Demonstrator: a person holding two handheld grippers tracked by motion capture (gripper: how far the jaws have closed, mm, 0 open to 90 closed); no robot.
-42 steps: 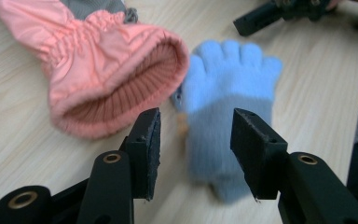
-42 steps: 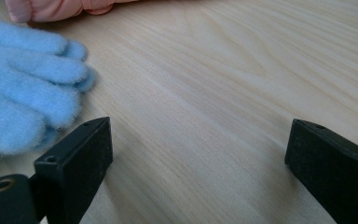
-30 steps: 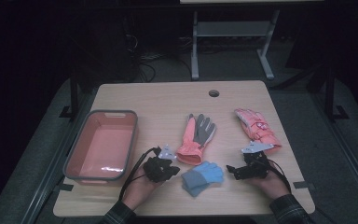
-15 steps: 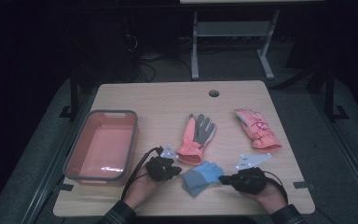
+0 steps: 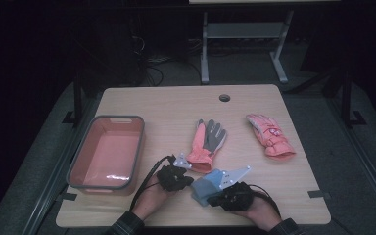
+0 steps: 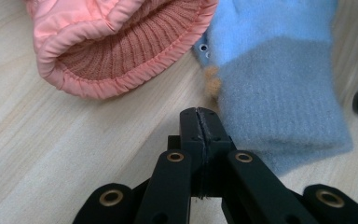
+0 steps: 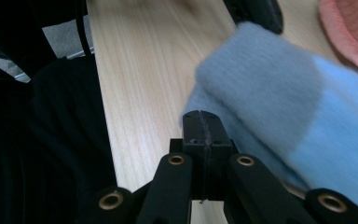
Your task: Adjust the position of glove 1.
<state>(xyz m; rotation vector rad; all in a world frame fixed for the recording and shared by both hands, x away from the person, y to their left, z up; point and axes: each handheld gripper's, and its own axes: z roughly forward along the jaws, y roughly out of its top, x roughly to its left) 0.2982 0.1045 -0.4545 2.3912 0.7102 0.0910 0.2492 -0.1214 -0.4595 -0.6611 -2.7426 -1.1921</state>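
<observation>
At the left side of the wooden table [image 5: 166,105] a pink tray with a grey rim [image 5: 84,155] is seen, standing near the table's left edge and well apart from the gloves. Just right of the tray, near the front edge, the left gripper [image 5: 176,177] is held in the person's left hand; in the left gripper view its jaws are pressed flat together with nothing between them, the tip [image 6: 199,122] lying just beside the cuff end of the blue knit glove [image 6: 275,79], though contact cannot be made out. Above it in the high view a pink and grey glove [image 5: 206,143] is laid flat with its fingers pointing away from the person, and its ribbed cuff opening [image 6: 121,44] is seen close to the blue glove in the left gripper view. The blue knit glove [image 5: 210,182] lies between the two grippers, near the front edge. To its right the right gripper [image 5: 230,196] is held in the person's right hand, close against the blue glove; in the right gripper view its jaws are likewise closed upon each other and grip nothing, with the blurred blue glove [image 7: 284,112] lying just beside the tip [image 7: 203,123]. Farther right and farther back, a pink padded glove [image 5: 269,134] is laid on the table, well apart from both grippers.
</observation>
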